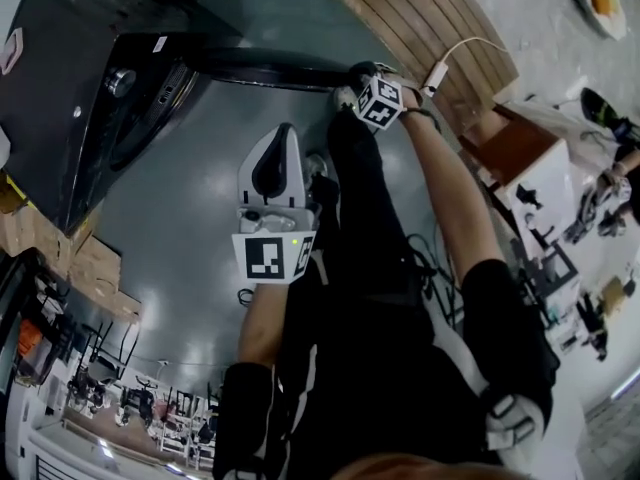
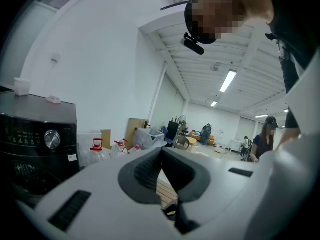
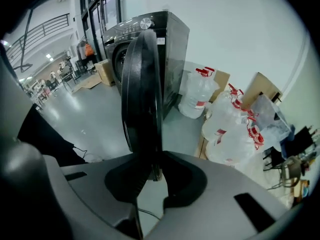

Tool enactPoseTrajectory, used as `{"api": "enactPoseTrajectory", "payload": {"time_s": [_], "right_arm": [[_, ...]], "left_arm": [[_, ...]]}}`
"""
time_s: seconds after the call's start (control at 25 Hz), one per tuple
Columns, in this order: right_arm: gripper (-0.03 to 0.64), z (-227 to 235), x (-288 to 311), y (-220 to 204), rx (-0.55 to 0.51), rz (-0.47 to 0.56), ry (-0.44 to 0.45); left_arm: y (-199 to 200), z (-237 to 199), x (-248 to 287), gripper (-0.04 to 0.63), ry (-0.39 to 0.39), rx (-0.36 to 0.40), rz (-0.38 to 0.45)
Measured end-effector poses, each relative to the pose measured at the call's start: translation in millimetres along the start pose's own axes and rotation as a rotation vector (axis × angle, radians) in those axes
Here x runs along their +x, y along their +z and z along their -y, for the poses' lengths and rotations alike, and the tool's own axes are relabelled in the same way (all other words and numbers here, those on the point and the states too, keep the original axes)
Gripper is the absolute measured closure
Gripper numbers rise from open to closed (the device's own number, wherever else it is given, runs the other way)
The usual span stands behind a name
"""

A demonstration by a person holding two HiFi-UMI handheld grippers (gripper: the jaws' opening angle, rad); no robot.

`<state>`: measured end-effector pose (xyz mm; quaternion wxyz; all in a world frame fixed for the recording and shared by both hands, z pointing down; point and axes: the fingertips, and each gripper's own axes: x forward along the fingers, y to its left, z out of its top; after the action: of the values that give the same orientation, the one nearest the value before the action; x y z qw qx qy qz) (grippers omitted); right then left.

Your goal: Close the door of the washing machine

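Note:
The black washing machine (image 1: 60, 98) stands at the upper left of the head view. Its round door (image 1: 270, 68) swings out to the right. My right gripper (image 1: 352, 76) sits at the door's free edge. In the right gripper view the door (image 3: 142, 94) shows edge-on, running up from the jaws toward the machine (image 3: 165, 29); my right gripper (image 3: 152, 166) has its pads pressed on the door's rim. My left gripper (image 1: 283, 133) hangs in front of the machine, apart from the door. In its own view the left gripper (image 2: 161, 156) is shut on nothing, with the machine's panel (image 2: 40, 139) at the left.
Large water jugs with red caps (image 3: 230, 129) and cardboard boxes (image 3: 260, 91) stand along the wall beside the machine. A wooden slatted platform (image 1: 430, 28) with a white cable lies beyond the door. The person's dark-clothed legs (image 1: 370, 268) stand behind the grippers. Other people work far back (image 2: 262, 144).

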<state>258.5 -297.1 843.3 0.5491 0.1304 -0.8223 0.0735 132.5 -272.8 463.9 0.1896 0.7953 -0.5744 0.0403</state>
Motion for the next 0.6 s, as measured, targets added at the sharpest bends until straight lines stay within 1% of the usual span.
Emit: {"api": "enactPoseTrajectory", "payload": {"time_s": [0.08,0.2,0.36,0.48,0.6], "right_arm": [[0.549,-18,0,-1,0.039,0.008,-0.02],[0.549,-47,1,-2,0.094,0.026,-0.038],[0.551,-84,3,-2,0.17,0.053,-0.066],[0.551,-107,-1,3,0.23,0.056,-0.105],[0.551,-132,0,8,0.282,0.059,-0.137]], "left_arm": [[-6,-2,-20,0.589,-0.009,0.006,0.004],[-10,-6,-49,0.589,-0.018,-0.013,0.027],[-24,-6,-86,0.589,-0.04,-0.005,0.049],[-37,-7,-113,0.589,-0.053,0.007,0.049],[-40,-9,-136,0.589,-0.034,-0.024,0.056]]}}
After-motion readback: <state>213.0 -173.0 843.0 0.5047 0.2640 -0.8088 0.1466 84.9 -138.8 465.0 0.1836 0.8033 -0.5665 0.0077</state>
